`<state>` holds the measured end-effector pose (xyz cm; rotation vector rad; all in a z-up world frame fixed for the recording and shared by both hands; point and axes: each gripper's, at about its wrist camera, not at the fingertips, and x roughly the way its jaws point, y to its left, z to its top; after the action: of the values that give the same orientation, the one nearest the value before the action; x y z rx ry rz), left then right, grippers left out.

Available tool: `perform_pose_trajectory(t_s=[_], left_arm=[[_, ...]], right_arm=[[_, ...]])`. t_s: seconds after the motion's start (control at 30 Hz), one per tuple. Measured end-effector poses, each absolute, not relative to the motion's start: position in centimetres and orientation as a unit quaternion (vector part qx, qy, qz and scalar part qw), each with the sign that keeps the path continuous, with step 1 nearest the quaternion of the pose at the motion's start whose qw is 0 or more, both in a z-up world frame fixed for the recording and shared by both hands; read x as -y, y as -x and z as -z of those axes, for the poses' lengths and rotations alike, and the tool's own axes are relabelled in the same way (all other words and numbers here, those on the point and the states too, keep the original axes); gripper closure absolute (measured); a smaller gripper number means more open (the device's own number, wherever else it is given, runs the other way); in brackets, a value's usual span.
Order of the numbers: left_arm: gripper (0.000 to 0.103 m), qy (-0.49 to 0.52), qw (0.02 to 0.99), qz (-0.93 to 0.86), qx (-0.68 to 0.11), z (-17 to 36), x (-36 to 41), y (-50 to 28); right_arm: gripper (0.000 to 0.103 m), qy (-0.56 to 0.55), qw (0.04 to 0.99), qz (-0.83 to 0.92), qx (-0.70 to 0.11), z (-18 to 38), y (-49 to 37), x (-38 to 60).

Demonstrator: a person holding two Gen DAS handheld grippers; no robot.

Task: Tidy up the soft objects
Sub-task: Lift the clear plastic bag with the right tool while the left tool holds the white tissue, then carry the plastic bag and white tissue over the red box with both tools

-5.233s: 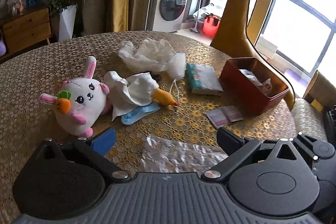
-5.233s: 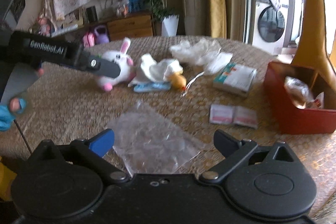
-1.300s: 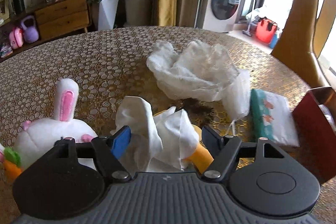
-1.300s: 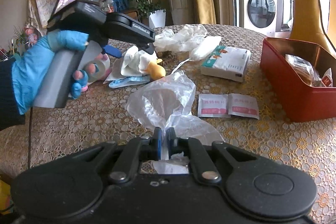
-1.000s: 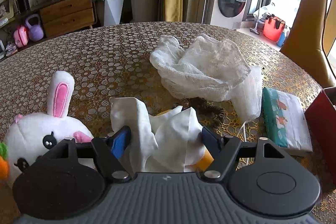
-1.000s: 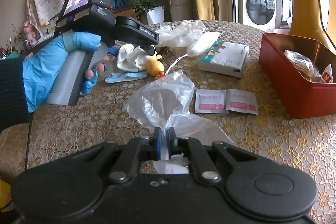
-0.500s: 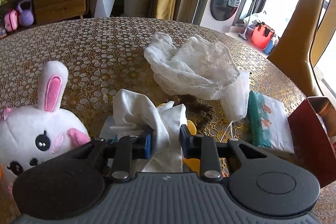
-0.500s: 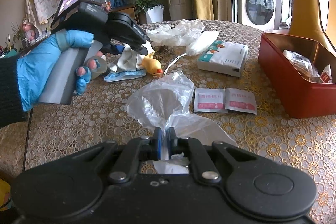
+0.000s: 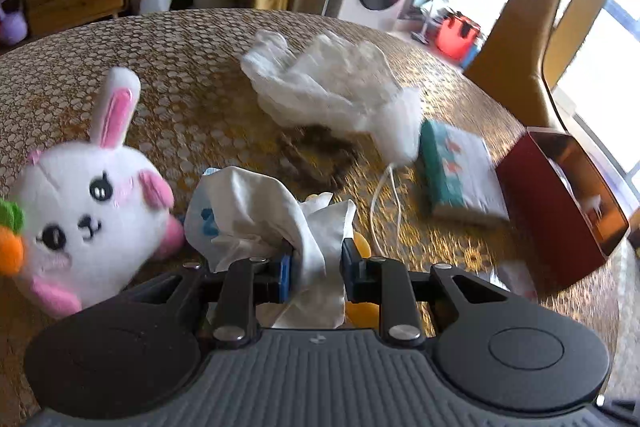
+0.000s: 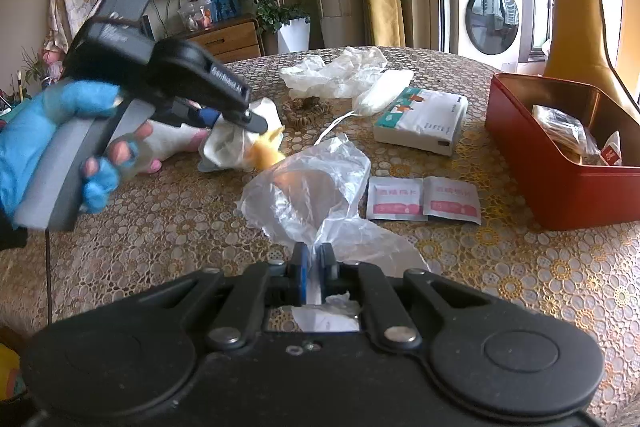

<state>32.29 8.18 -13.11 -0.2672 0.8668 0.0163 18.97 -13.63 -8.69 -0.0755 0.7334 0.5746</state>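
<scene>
**Left claw clamps the white cloth and starts it off the tabletop**

A second ago the left claw (image 9: 316,263) stood wide around the white cloth (image 9: 256,211); its jaws have since been closing and now pinch a fold of that cloth between the pads, and the bundle has shifted towards the clear plastic bag (image 10: 308,195). The cloth is wrapped loosely over a yellow duck toy (image 10: 266,151), which shows beside and below the pinched fold; whether the pads catch the duck as well cannot be told. In the right wrist view the bundle looks raised just clear of the tabletop (image 10: 160,227), though blur makes this uncertain.

The right claw (image 10: 312,269) has not moved: its jaws are together on the near edge of the bag, holding the bag's mouth puffed up and facing the bundle. That seems the reason for the grip, one hand keeping the bag open so the other can drop soft things in.

Just left of the cloth lies the white bunny plush (image 9: 84,203), probably a later item. Beyond are a crumpled white net bag (image 9: 328,83), a tissue pack (image 9: 456,175), two pink sachets (image 10: 424,199) and a red tin (image 10: 560,163) already holding packets. A gloved hand (image 10: 48,131) carries the left gripper.
</scene>
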Motion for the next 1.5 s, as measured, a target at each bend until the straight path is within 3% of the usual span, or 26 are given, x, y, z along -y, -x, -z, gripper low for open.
perform_pose_trajectory(t_s=[0.17,0.23,0.27,0.3,0.47,0.57,0.67,0.9,1.1,1.5], left_arm=[[0.073,0.103,0.905,0.008,-0.412,13.3,-7.6,-31.3],[0.062,0.113,0.905,0.011,-0.411,13.4,-8.0,-31.1],[0.050,0.125,0.904,0.015,-0.410,13.4,-8.2,-30.9],[0.048,0.135,0.904,0.019,-0.405,13.4,-8.5,-30.7],[0.048,0.122,0.909,0.014,-0.398,13.2,-8.7,-30.2],[0.050,0.122,0.908,0.008,-0.402,13.7,-8.7,-30.5],[0.066,0.115,0.907,0.005,-0.405,14.2,-8.5,-30.8],[0.092,0.119,0.913,0.013,-0.390,13.4,-8.6,-29.6],[0.096,0.114,0.917,0.006,-0.384,12.6,-8.8,-29.0],[0.097,0.140,0.922,0.055,-0.356,6.3,-8.3,-26.2]], right_arm=[[0.097,0.035,0.892,-0.277,-0.355,8.8,-19.0,13.7],[0.097,0.034,0.892,-0.277,-0.357,8.8,-19.1,13.6],[0.097,0.033,0.891,-0.277,-0.357,8.8,-19.1,13.6],[0.097,0.033,0.892,-0.277,-0.357,8.9,-19.1,13.6],[0.097,0.032,0.891,-0.276,-0.358,9.0,-19.2,13.5],[0.097,0.033,0.890,-0.277,-0.360,9.2,-19.2,13.4],[0.097,0.034,0.890,-0.277,-0.360,9.2,-19.1,13.4],[0.097,0.035,0.891,-0.272,-0.363,9.3,-19.3,13.4],[0.097,0.036,0.893,-0.271,-0.358,9.1,-19.0,13.2],[0.097,0.015,0.906,-0.274,-0.321,4.5,-17.8,15.1]])
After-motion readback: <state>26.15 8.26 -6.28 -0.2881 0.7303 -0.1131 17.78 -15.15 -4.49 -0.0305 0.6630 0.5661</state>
